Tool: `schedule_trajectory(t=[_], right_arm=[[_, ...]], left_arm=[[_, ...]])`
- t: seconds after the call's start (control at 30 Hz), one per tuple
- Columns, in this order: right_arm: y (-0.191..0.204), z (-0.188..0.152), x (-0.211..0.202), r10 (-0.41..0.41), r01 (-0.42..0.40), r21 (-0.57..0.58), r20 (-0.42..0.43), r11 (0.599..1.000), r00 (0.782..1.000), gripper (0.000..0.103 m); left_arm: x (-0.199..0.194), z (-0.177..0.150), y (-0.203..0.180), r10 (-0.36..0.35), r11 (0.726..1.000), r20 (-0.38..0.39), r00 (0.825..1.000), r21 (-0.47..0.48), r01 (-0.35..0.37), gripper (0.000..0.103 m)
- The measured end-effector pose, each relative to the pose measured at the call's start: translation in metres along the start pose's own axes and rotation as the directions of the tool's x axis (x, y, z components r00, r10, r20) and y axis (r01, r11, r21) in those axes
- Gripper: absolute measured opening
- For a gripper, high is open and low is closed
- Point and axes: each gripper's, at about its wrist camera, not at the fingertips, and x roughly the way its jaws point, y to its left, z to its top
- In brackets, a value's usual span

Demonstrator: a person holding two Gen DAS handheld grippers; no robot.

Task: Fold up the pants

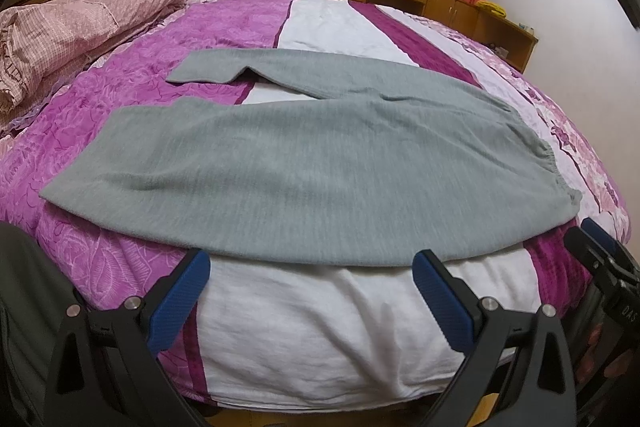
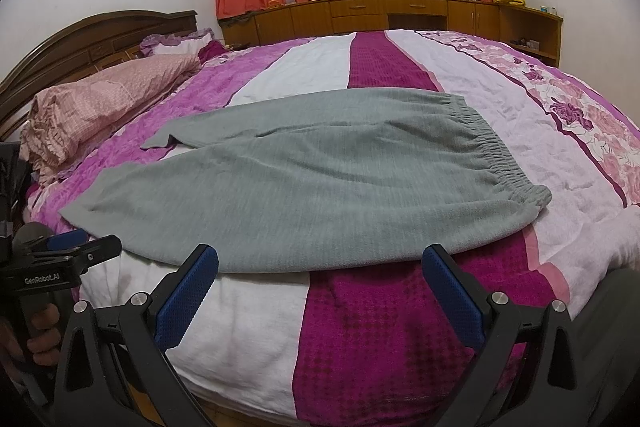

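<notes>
Grey pants [image 1: 304, 163] lie flat on the bed, elastic waistband [image 1: 552, 163] to the right and two legs reaching left; the far leg's cuff [image 1: 200, 67] lies farther back. They also show in the right wrist view [image 2: 320, 179], waistband [image 2: 496, 155] at right. My left gripper [image 1: 312, 275] is open and empty, just short of the near edge of the pants. My right gripper [image 2: 320, 267] is open and empty, at the same near edge, closer to the waistband. The right gripper shows in the left wrist view [image 1: 600, 251]; the left one shows in the right wrist view [image 2: 68, 247].
The bed has a purple, white and magenta striped cover [image 1: 320, 327]. A folded pink quilt [image 1: 72, 31] and pillows lie at the left by the wooden headboard [image 2: 80, 39]. Wooden cabinets [image 2: 380, 11] and a curtained window stand behind the bed.
</notes>
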Motion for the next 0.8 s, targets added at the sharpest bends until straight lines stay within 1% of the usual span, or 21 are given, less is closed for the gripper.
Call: schedule_trajectory(t=[0.13, 0.2, 0.27, 0.33, 0.4, 0.47, 0.5, 0.53, 0.6, 0.67, 0.7, 0.77, 0.8], right_arm=[[-0.002, 0.004, 0.002, 0.016, -0.016, 0.019, -0.017, 1.000, 1.000, 0.098], [-0.006, 0.011, 0.004, 0.049, -0.048, 0.039, -0.024, 0.998, 0.998, 0.098], [-0.009, 0.021, 0.007, 0.057, -0.056, 0.038, -0.018, 0.998, 0.998, 0.098], [-0.013, 0.035, 0.013, 0.045, -0.045, 0.003, -0.014, 0.999, 0.999, 0.098], [-0.016, 0.054, 0.023, 0.036, -0.038, -0.049, -0.023, 0.998, 0.999, 0.098], [-0.020, 0.076, 0.034, 0.056, -0.058, -0.106, -0.030, 0.993, 0.998, 0.098], [-0.022, 0.087, 0.039, 0.071, -0.074, -0.134, -0.031, 0.988, 0.997, 0.098], [-0.024, 0.102, 0.047, 0.091, -0.095, -0.174, -0.033, 0.980, 0.995, 0.098], [-0.026, 0.127, 0.065, 0.126, -0.134, -0.238, -0.049, 0.962, 0.991, 0.098], [-0.027, 0.159, 0.092, 0.181, -0.196, -0.297, -0.077, 0.935, 0.980, 0.098], [-0.027, 0.172, 0.105, 0.204, -0.224, -0.312, -0.095, 0.923, 0.974, 0.098], [-0.025, 0.199, 0.139, 0.254, -0.288, -0.344, -0.143, 0.894, 0.957, 0.093], [-0.022, 0.210, 0.157, 0.273, -0.316, -0.359, -0.167, 0.878, 0.947, 0.093]], left_arm=[[0.000, 0.003, 0.000, 0.006, 1.000, -0.004, 1.000, 0.011, -0.006, 0.103], [-0.002, 0.012, 0.002, 0.010, 0.999, 0.012, 1.000, 0.030, -0.010, 0.103], [-0.001, 0.022, 0.002, 0.012, 0.998, 0.016, 1.000, 0.055, -0.012, 0.103], [0.007, 0.038, 0.003, 0.018, 0.995, 0.007, 1.000, 0.094, -0.019, 0.103], [0.015, 0.054, 0.004, 0.006, 0.991, -0.009, 1.000, 0.137, -0.005, 0.103], [0.024, 0.076, 0.003, -0.015, 0.983, -0.020, 1.000, 0.184, 0.018, 0.103], [0.030, 0.094, 0.003, -0.022, 0.976, -0.011, 1.000, 0.214, 0.024, 0.103], [0.033, 0.104, 0.002, -0.024, 0.972, -0.007, 1.000, 0.233, 0.025, 0.103], [0.052, 0.141, -0.003, -0.022, 0.951, -0.002, 1.000, 0.308, 0.022, 0.103], [0.073, 0.169, -0.010, -0.018, 0.933, -0.011, 1.000, 0.360, 0.021, 0.103], [0.091, 0.189, -0.014, -0.023, 0.923, -0.016, 1.000, 0.385, 0.028, 0.103], [0.120, 0.216, -0.017, -0.043, 0.916, -0.040, 0.998, 0.396, 0.055, 0.103], [0.139, 0.233, -0.020, -0.064, 0.913, -0.061, 0.996, 0.400, 0.084, 0.103]])
